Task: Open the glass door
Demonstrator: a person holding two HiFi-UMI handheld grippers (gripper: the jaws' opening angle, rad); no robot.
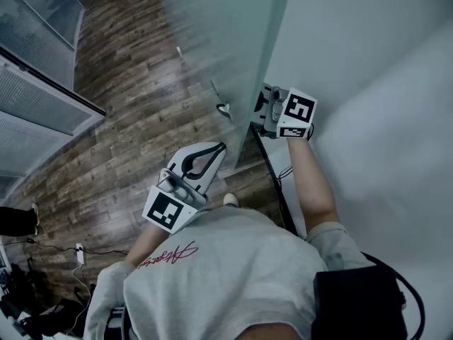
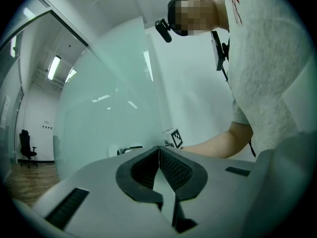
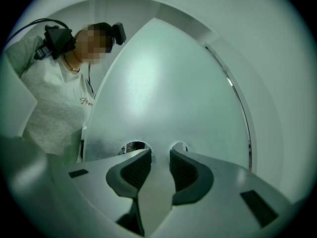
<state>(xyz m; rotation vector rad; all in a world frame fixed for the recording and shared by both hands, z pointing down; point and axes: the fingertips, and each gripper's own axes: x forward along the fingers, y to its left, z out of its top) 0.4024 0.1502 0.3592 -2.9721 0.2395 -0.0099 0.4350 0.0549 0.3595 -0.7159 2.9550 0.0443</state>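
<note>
The frosted glass door (image 1: 212, 41) stands edge-on in the head view, and its far-side lever handle (image 1: 223, 108) shows through the glass. My right gripper (image 1: 260, 112) is at the door's edge at handle height. In the right gripper view the door (image 3: 168, 83) fills the picture. There the right gripper (image 3: 160, 155) has its jaws closed on a pale door handle (image 3: 159, 175), between two round fittings (image 3: 133, 147). My left gripper (image 1: 221, 147) hangs free beside the door, shut and empty, pointing at the glass (image 2: 99, 118); its tips (image 2: 159, 148) touch.
A white wall (image 1: 382, 62) runs along the right of the door. Wooden floor (image 1: 127, 140) lies beyond the glass, with a glass partition (image 1: 35, 98) at the left. A power strip and cables (image 1: 78, 253) lie on the floor. A black office chair (image 2: 27, 143) stands far off.
</note>
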